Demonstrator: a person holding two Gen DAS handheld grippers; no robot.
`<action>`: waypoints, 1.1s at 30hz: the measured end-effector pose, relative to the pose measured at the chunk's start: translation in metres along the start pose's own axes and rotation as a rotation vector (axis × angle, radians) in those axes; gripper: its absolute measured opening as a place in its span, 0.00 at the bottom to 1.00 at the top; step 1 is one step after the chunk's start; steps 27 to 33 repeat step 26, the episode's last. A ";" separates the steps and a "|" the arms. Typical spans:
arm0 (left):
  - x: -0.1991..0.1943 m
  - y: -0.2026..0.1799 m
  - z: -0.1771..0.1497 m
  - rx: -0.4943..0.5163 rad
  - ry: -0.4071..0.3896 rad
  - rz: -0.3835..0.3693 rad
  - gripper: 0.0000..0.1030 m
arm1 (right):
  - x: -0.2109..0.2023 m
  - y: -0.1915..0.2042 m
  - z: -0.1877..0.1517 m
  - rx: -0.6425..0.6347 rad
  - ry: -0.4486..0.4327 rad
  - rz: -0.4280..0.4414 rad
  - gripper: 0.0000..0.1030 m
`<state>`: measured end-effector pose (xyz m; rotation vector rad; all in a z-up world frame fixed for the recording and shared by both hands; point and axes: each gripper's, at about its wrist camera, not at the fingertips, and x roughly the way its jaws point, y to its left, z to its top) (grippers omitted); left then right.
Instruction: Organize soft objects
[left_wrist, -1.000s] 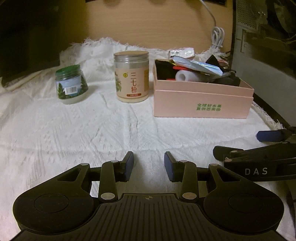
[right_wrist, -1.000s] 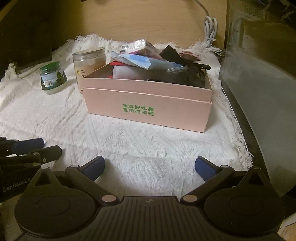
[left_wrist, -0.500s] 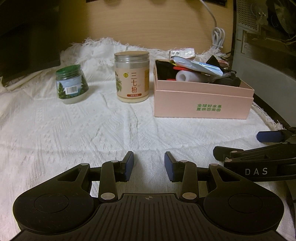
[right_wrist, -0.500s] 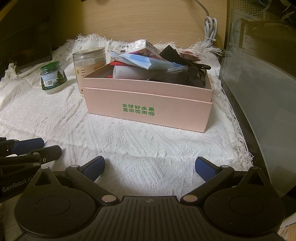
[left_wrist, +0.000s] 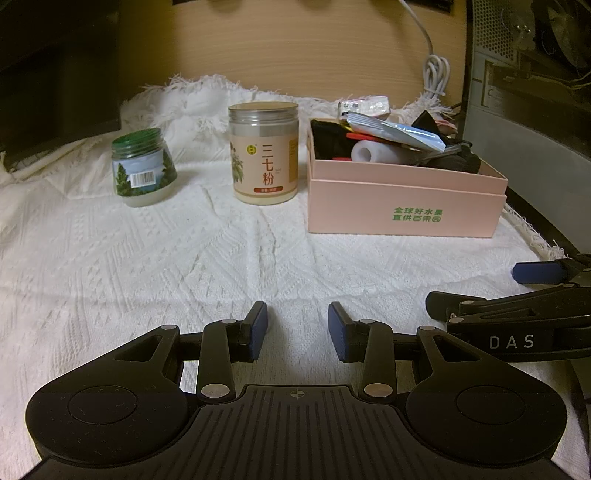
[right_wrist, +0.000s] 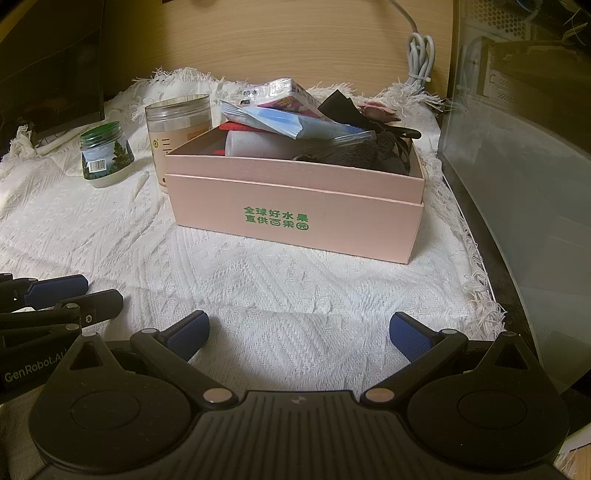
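Pink box (right_wrist: 295, 218): sitting on the white woven cloth (left_wrist: 184, 258) toward the right of the bench, lid nested beneath its base. It is holding a heap of soft and loose items rising above its rim.

Contents showing: a dark knitted bundle (right_wrist: 365, 153) lying at the right front; a white roll (left_wrist: 369, 151) lying on its side; a blue-and-silver sachet (right_wrist: 284, 122) resting on top; a colourful packet (right_wrist: 284, 94) lying behind it; a black pouch (left_wrist: 328, 138) sitting at the left end; red pieces showing between them, too hidden to identify.

Beside the box: a tall clear jar (left_wrist: 264, 153) standing upright just to its left; a green-lidded jar (left_wrist: 142, 168) standing further left, apart from both.

Left tool (left_wrist: 297, 328): hovering low over bare cloth, fingers partly apart, gripping nothing.

Right tool (right_wrist: 299, 332): hovering in front of the box, fingers spread wide, gripping nothing.

Progress: no soft item is lying loose on the cloth in either view; everything soft is sitting in the box. This is fitting either a finished gathering or a full box waiting to be sorted out; the pictures are not settling which.
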<state>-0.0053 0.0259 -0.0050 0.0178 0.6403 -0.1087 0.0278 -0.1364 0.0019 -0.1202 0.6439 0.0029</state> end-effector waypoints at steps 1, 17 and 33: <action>0.000 0.000 0.000 0.000 0.000 0.000 0.39 | 0.000 0.000 0.000 0.000 0.000 0.000 1.00; 0.000 0.000 0.000 0.003 0.001 0.006 0.39 | 0.000 0.000 0.000 0.000 0.000 -0.001 1.00; 0.000 0.000 0.001 -0.005 0.001 -0.002 0.39 | 0.000 0.000 0.000 0.000 0.000 0.000 1.00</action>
